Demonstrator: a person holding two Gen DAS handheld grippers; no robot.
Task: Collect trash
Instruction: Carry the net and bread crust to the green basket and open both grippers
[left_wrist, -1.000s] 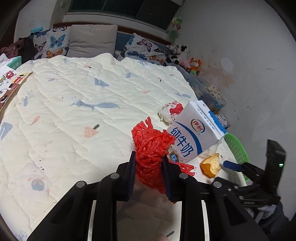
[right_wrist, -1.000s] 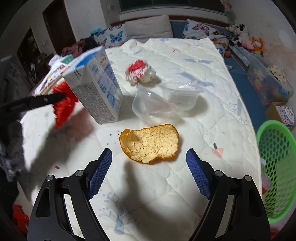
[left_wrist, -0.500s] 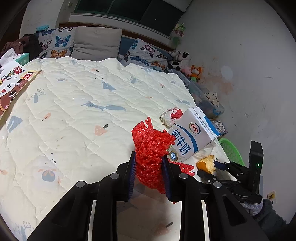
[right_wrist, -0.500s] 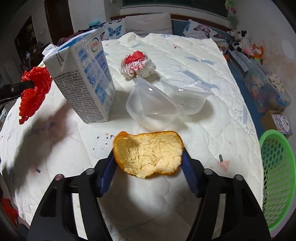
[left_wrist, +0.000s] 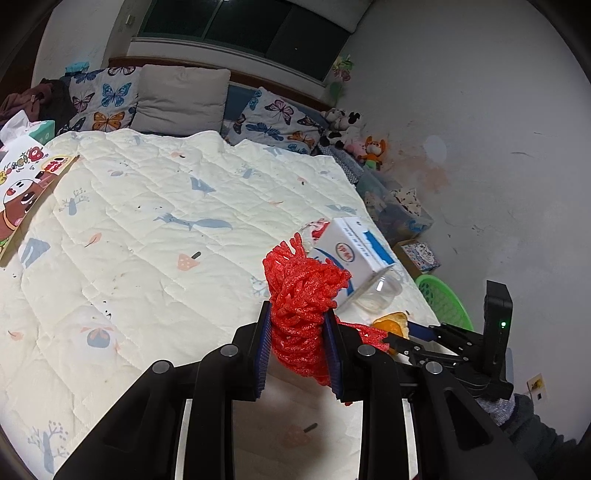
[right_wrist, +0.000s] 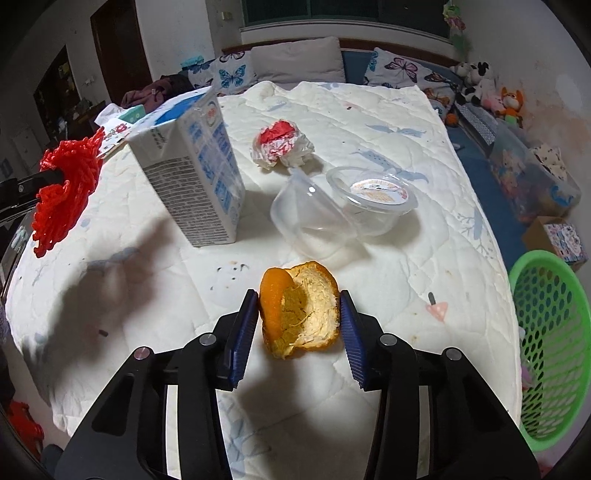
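My left gripper (left_wrist: 297, 310) is shut on a bunch of red foam net (left_wrist: 303, 291), held above the quilt; the net (right_wrist: 62, 184) also shows at the far left of the right wrist view. My right gripper (right_wrist: 298, 299) is closing its jaws on an orange peel (right_wrist: 306, 314), whose edges fold up between the pressing blue pads. Behind the peel stand a white and blue milk carton (right_wrist: 195, 173), a crumpled red and white wrapper (right_wrist: 282, 146) and two clear plastic cups (right_wrist: 314, 218). The carton (left_wrist: 354, 254) is partly hidden behind the net in the left wrist view.
A green mesh basket (right_wrist: 550, 332) stands on the floor off the bed's right edge. The cream quilt (left_wrist: 147, 240) covers the bed, with pillows (left_wrist: 181, 96) at the head. Boxes and plush toys line the wall on the right. A picture book (left_wrist: 26, 188) lies at the left edge.
The right gripper's jaws came together from wide apart onto the orange peel, which folded up between the pads. The left gripper, still holding the red net, rose and drew back from the carton.
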